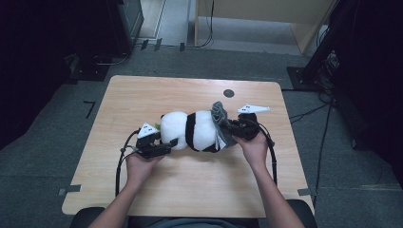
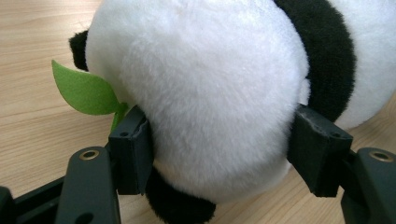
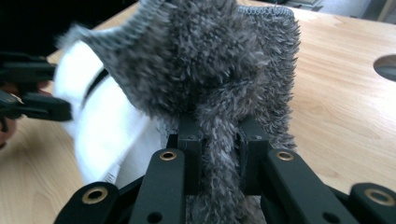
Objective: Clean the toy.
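Observation:
A black-and-white plush panda [image 1: 192, 130] lies on its side in the middle of the wooden table [image 1: 142, 95]. My left gripper [image 1: 159, 142] is closed around its white head [image 2: 205, 93], with both pads pressing into the fur. A green felt leaf [image 2: 84, 91] sticks out beside the head. A fuzzy grey cloth [image 1: 221, 121] covers the panda's other end. My right gripper [image 1: 233, 128] is shut on a fold of that grey cloth [image 3: 219, 79], which bunches up between the jaws. Behind the cloth the white body [image 3: 107, 126] shows.
A round dark hole [image 1: 228, 93] sits in the table near its far edge. Bare wood surrounds the panda on all sides. Dark equipment and cables [image 1: 328, 85] stand on the floor beyond the table.

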Demonstrator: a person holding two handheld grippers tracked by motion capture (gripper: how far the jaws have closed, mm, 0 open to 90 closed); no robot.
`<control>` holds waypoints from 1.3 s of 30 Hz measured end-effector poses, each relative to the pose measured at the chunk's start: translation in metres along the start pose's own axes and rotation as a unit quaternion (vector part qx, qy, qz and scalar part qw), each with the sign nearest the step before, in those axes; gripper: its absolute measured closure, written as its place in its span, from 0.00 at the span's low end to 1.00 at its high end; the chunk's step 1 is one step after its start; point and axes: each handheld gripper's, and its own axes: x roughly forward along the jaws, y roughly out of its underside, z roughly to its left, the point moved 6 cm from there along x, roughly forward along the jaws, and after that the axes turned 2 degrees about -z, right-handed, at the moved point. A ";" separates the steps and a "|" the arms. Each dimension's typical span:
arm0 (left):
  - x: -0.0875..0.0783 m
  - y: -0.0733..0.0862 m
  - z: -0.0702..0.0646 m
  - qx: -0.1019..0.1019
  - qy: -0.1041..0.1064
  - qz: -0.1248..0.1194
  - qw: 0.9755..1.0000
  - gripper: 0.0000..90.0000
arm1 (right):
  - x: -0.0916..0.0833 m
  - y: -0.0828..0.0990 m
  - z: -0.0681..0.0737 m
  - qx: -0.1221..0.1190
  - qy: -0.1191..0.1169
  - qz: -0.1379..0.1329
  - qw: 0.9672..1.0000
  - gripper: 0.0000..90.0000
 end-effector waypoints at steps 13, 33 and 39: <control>0.002 -0.002 0.003 -0.006 0.003 0.004 1.000 0.35 | 0.016 0.027 -0.011 0.010 0.016 0.048 0.999 0.85; 0.003 -0.003 0.007 -0.007 0.007 0.010 1.000 0.35 | 0.020 0.038 -0.024 0.039 0.018 0.063 0.997 0.86; 0.003 -0.003 0.007 -0.004 0.007 0.011 1.000 0.35 | -0.001 0.022 -0.027 0.051 0.017 0.023 0.998 0.86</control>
